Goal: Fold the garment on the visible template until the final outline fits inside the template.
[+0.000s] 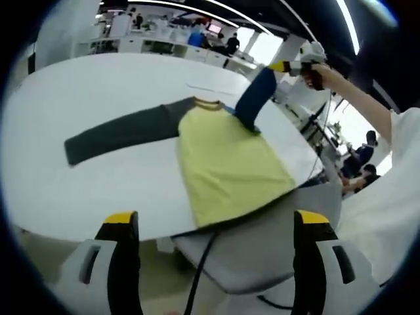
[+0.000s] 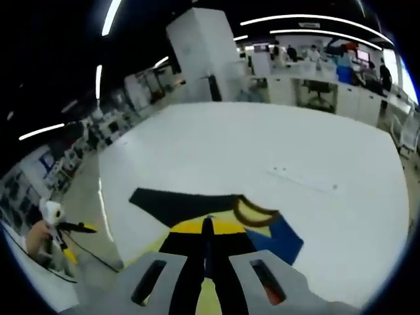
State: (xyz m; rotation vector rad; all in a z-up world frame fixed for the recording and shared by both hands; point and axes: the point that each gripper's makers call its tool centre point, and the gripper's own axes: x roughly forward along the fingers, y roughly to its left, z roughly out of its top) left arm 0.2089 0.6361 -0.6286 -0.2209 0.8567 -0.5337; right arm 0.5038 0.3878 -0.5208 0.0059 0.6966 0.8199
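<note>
A: We are looking along the left gripper (image 1: 213, 226), and its two yellow-tipped jaws are standing wide apart with nothing between them. Where is the garment lying?

B: We are seeing the long-sleeved shirt (image 1: 226, 161) lying flat on the white table (image 1: 98, 98), with its hem hanging over the near edge onto a grey surface (image 1: 262, 243). Its long axis is running from that hem away to the collar (image 1: 209, 104), so the neck is pointing toward the far side of the table.

A: And how is it looking?

B: We are seeing a yellow body with a brown-and-yellow collar. The dark grey sleeve (image 1: 121, 134) is stretching out flat and straight to the left in the left gripper view. The blue sleeve (image 1: 256, 98) is rising off the table, and the right gripper (image 1: 289, 65) is pinching its cuff high in the air, held by a person's hand (image 1: 318, 72).

A: Is the right gripper view agreeing?

B: Yes. There we are looking down on the collar (image 2: 252, 211), the dark sleeve (image 2: 177, 200) and a patch of blue cloth (image 2: 279, 239), and the right gripper's jaws (image 2: 208, 246) are pressing together on the fabric. The other hand (image 2: 42, 233) is appearing at the left edge.
</note>
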